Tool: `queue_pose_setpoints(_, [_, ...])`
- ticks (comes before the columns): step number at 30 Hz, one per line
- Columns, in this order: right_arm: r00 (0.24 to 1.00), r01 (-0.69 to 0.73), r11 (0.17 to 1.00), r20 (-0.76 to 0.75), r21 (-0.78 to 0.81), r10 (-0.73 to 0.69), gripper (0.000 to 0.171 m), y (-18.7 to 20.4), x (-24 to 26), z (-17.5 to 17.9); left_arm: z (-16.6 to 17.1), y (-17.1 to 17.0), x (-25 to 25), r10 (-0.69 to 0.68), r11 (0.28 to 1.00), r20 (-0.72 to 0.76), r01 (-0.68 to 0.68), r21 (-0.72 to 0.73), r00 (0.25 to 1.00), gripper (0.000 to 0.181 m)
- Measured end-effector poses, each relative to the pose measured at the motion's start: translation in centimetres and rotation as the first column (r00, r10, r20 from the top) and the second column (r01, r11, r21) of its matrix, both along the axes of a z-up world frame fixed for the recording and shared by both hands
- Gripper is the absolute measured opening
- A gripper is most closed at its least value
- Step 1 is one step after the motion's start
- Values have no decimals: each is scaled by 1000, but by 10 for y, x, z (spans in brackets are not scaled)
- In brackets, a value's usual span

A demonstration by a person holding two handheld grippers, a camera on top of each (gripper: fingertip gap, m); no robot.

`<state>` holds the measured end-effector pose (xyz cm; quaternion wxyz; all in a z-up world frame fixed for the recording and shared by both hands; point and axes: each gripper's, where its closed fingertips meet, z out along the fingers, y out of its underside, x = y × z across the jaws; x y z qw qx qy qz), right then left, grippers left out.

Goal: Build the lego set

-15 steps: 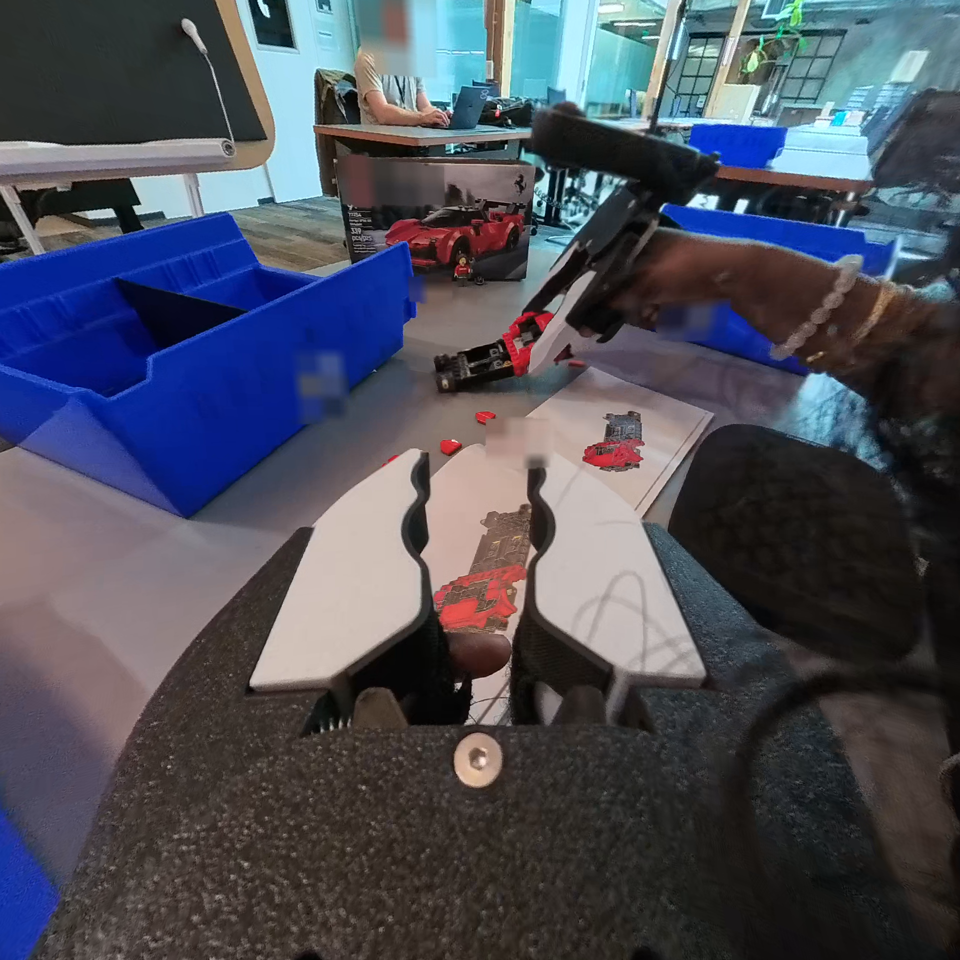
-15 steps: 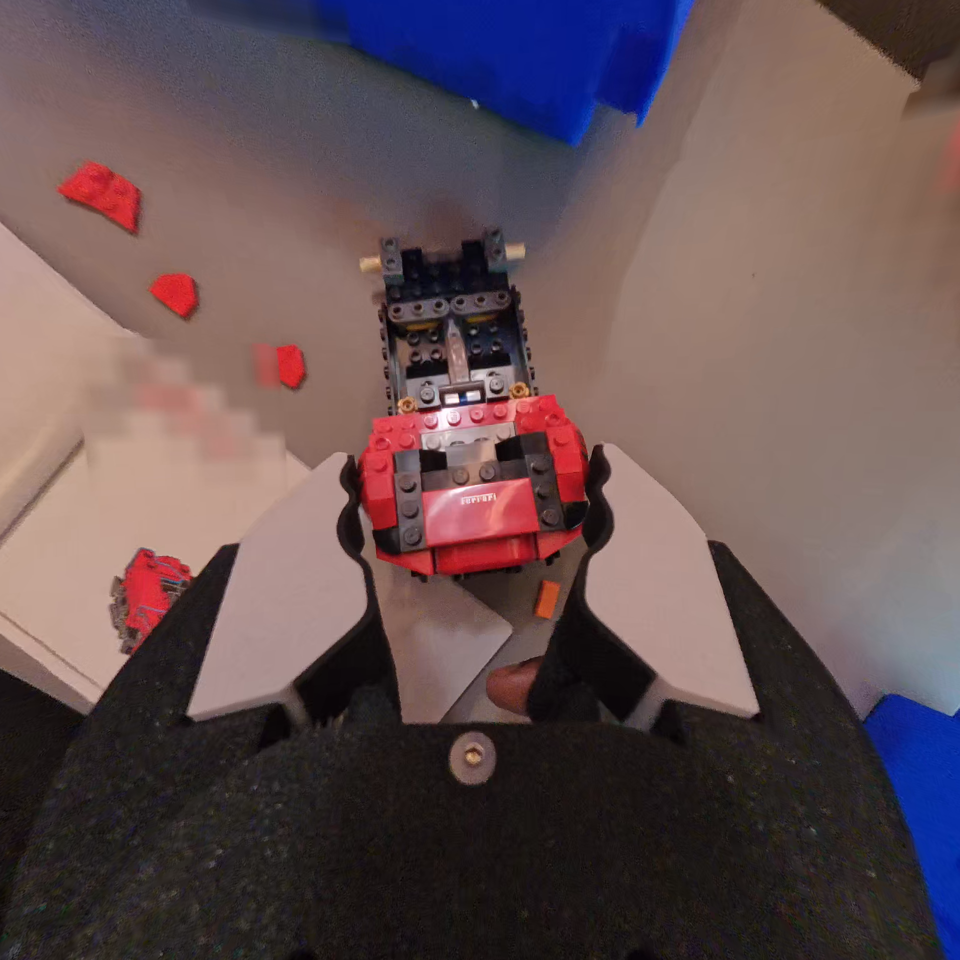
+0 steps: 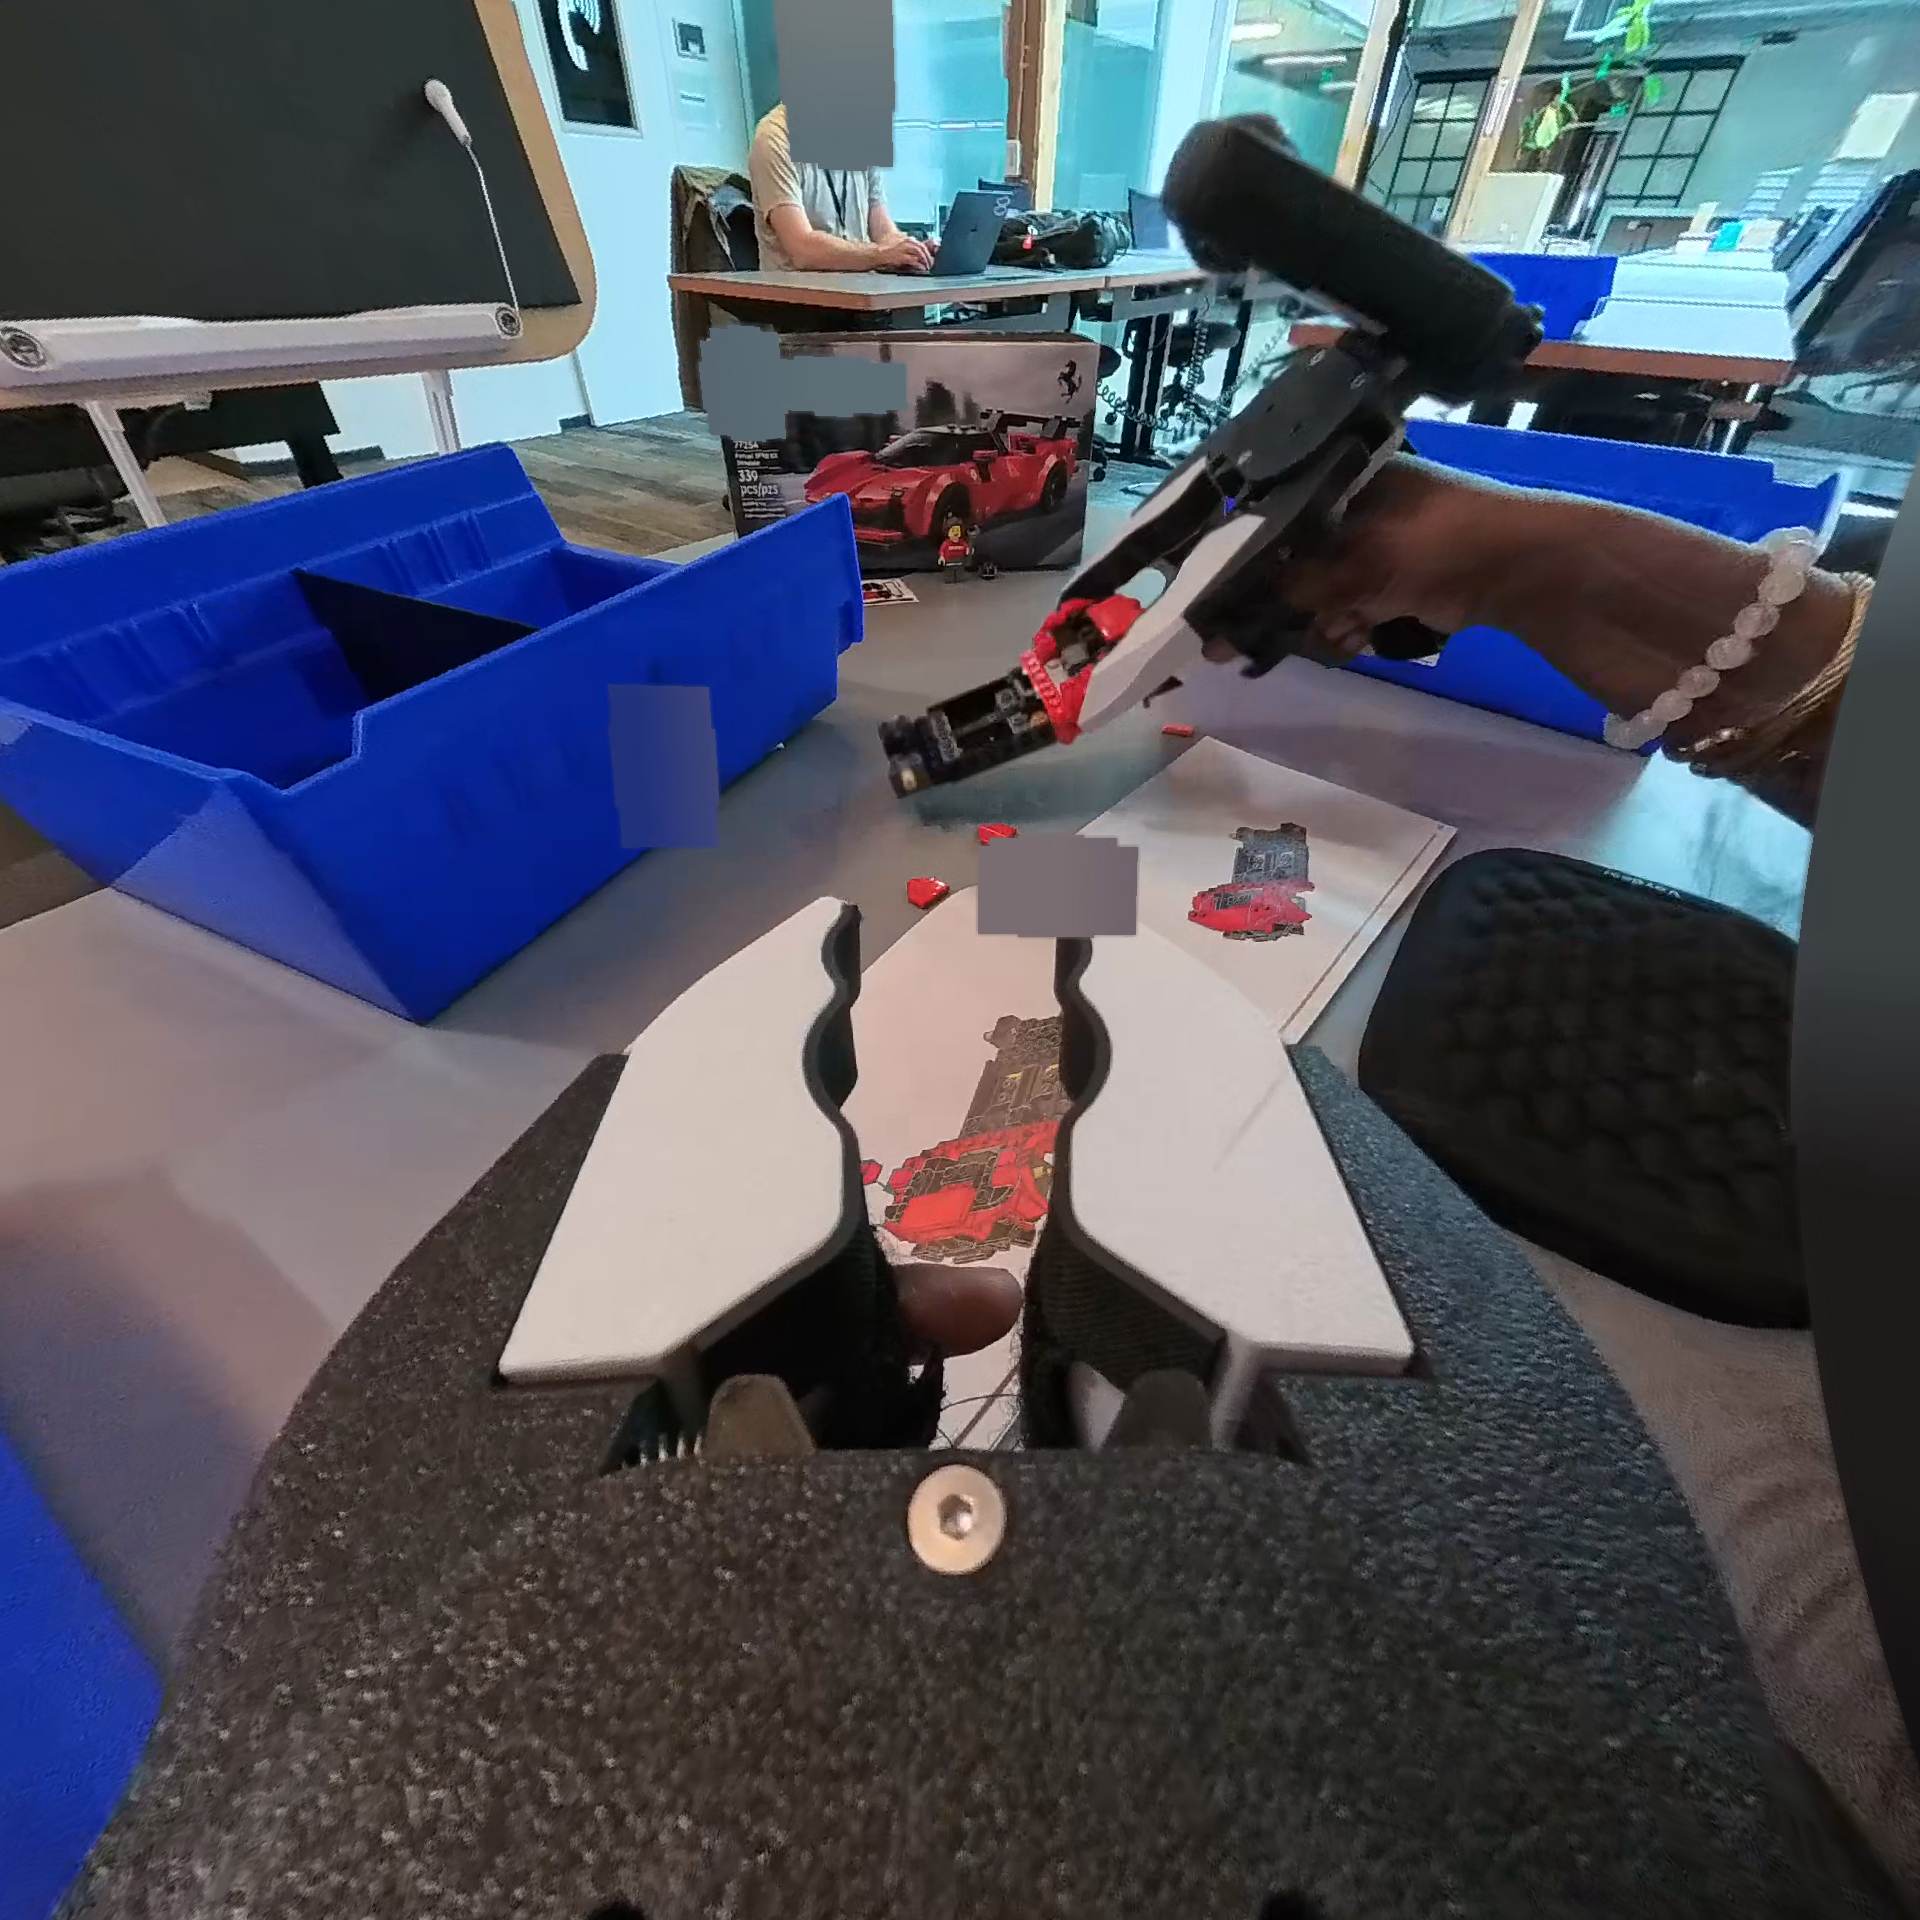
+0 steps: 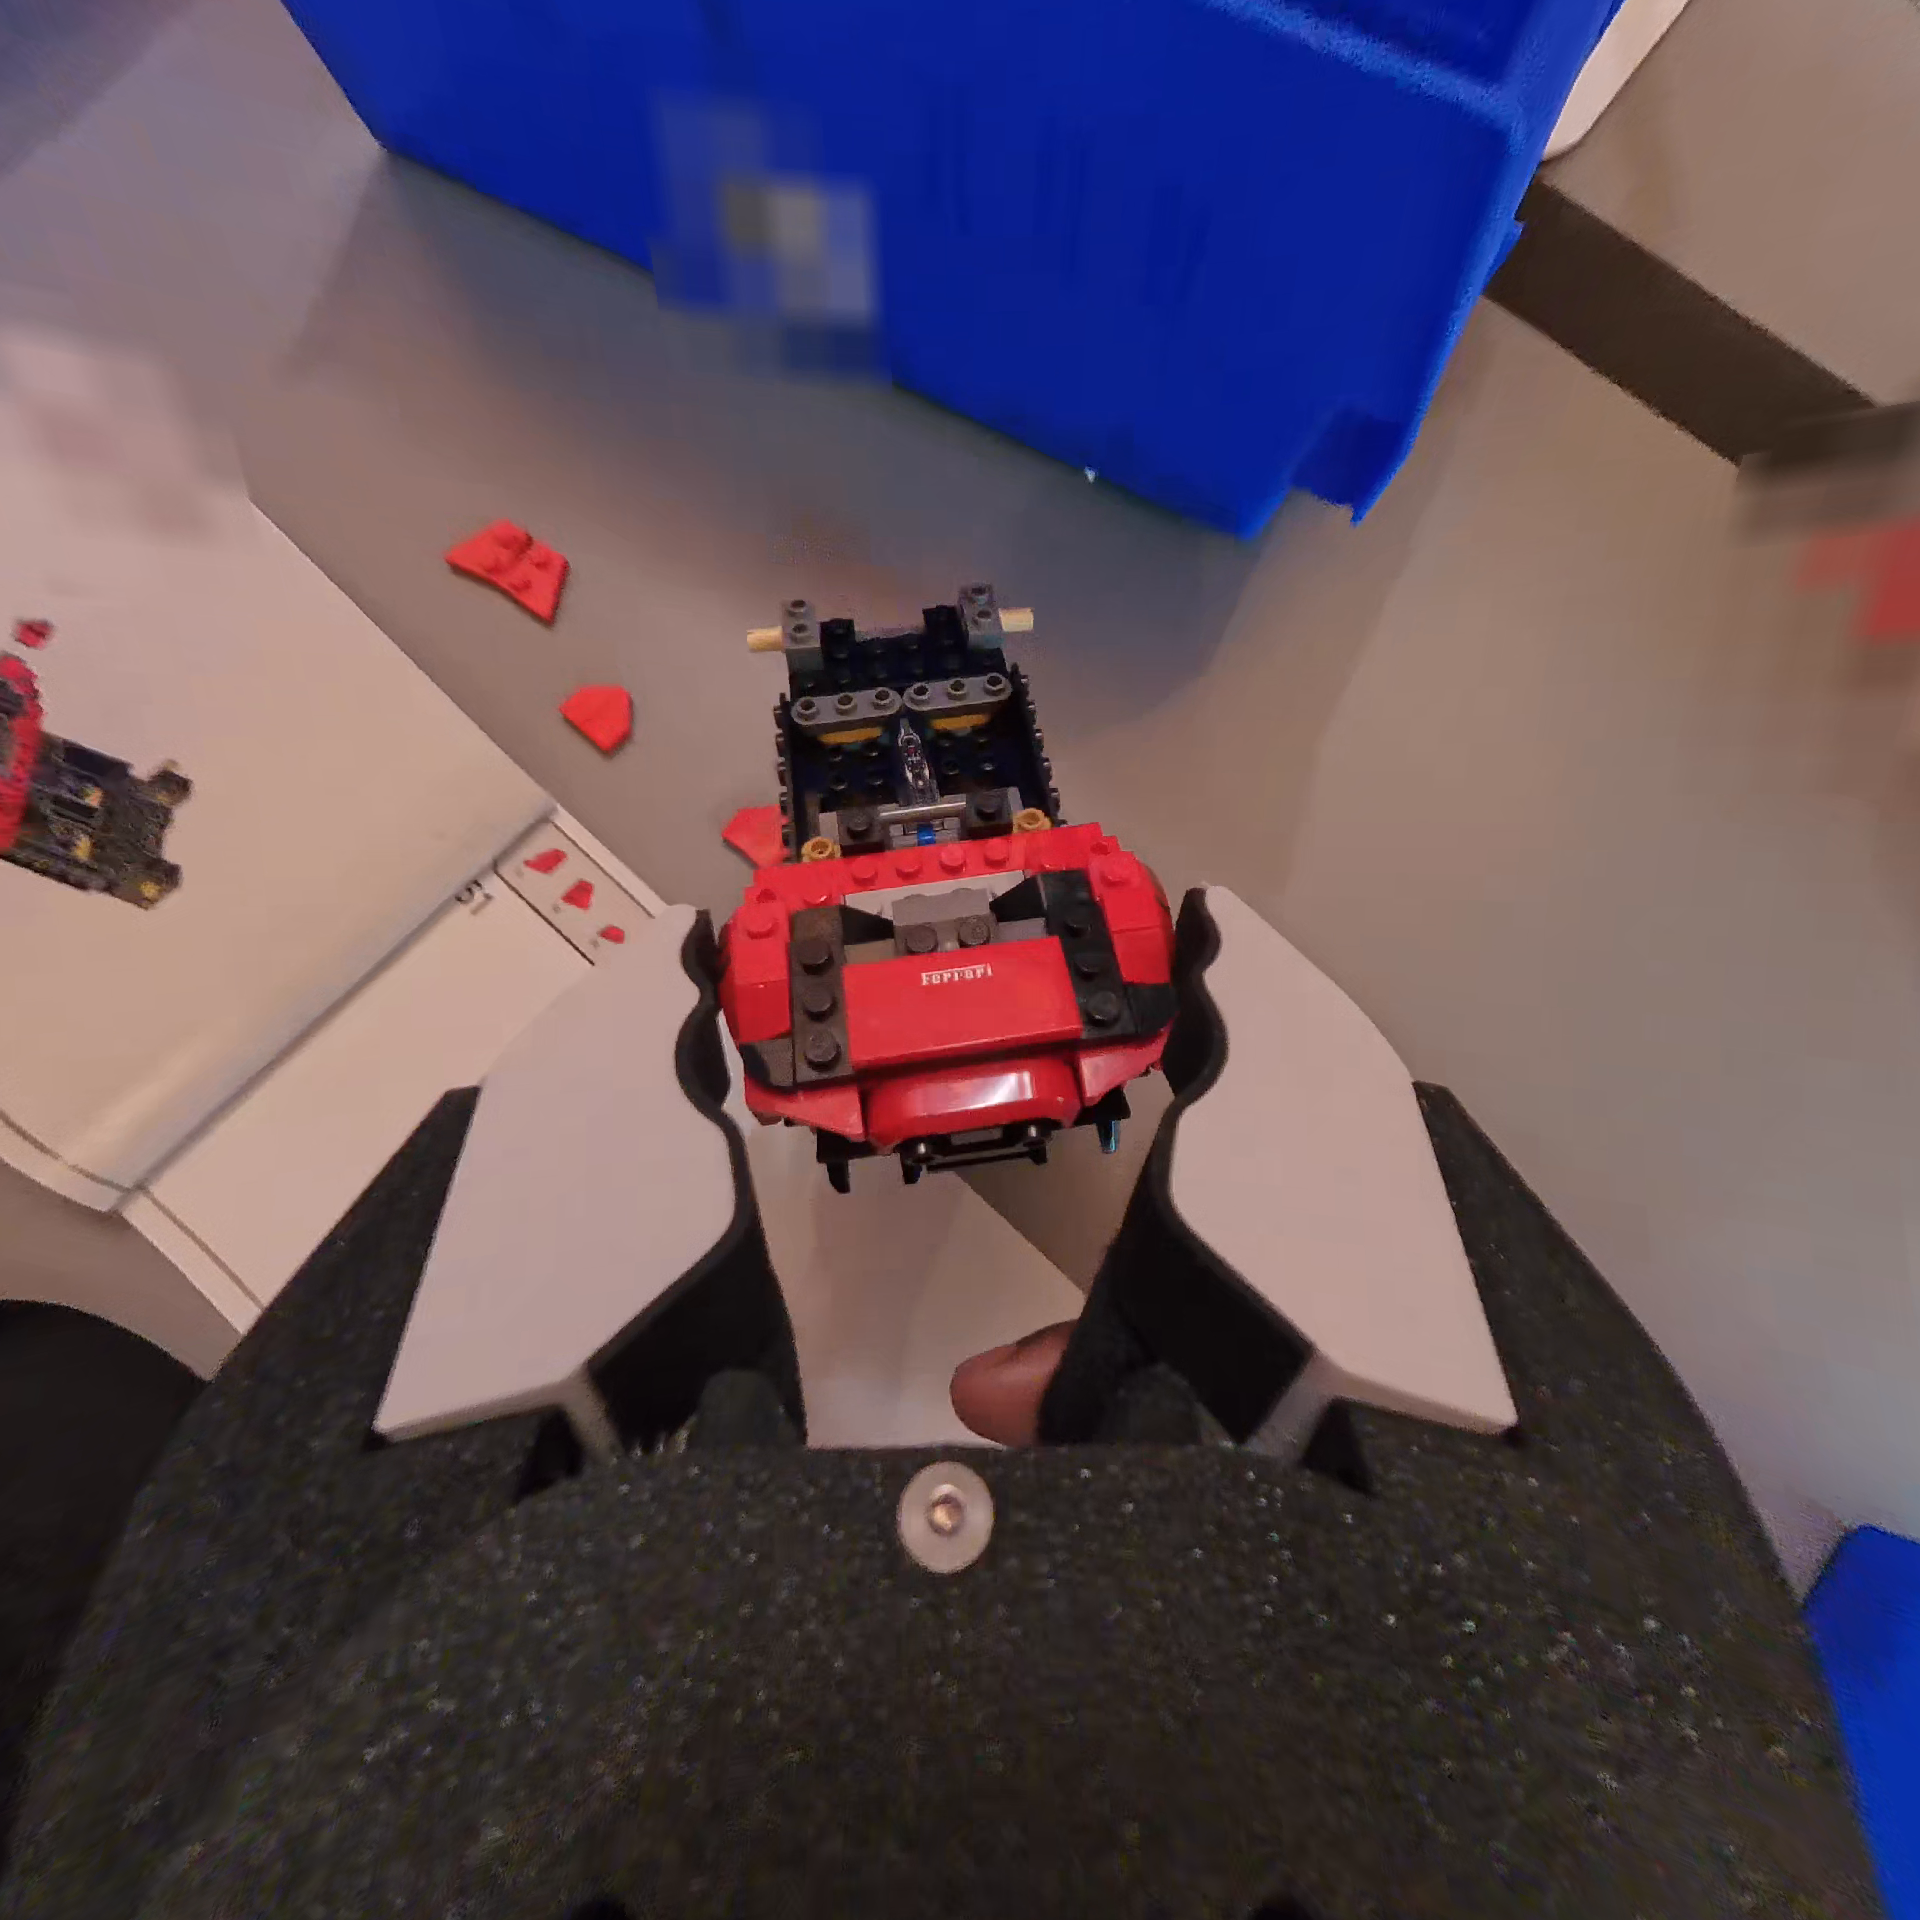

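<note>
The car [image 4: 940, 935], half built in red and black, is hanging off the table [image 3: 260, 1122] in the right gripper [image 4: 948, 982]. Its two fingers are clamping the red end from both sides, while the black chassis end is pointing away and down. In the left wrist view the car [image 3: 997, 691] is tilting with its black end lowest, over the far edge of the booklet [image 3: 1340, 831], and a shadow is lying on the table beneath it; whether that end is touching the table cannot be told. A hand [image 3: 1455, 582] with bead bracelets is holding the right gripper [image 3: 1117, 665] there.

The left gripper [image 3: 956, 940] is hovering over the near page of the booklet, its fingers standing apart with nothing between them.

Loose red pieces [image 4: 509, 566] are lying on the table just beyond the booklet [image 4: 260, 831], left of the car in the right wrist view; one more is peeking out from under the car's left side. A blue bin [image 3: 416, 686] is sitting to the left on the table, near the car. The set's box [image 3: 935, 457] is standing at the far side, behind the bin's right corner. A black padded mat [image 3: 1579, 1081] is lying right of the booklet.
</note>
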<state>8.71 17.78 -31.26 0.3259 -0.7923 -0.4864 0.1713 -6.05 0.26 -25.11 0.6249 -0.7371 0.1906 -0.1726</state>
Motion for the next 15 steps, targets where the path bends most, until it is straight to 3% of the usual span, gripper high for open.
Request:
queue_pose_setpoints(6, [989,-65,998,-131,17,66,83,-13,-26,21,-3,1,0,3,1000,-8,-3,-9,1000,35])
queue_pose_setpoints(10, [951,-217,976,-228,-4,210,83,-56,-60,32,-3,4,-13,72,997,-4,-72,-7,997,35])
queue_pose_setpoints(15, [914,-336,941,-251,-33,318,83,-117,-96,13,-5,9,-34,189,981,32,-188,-44,981,35])
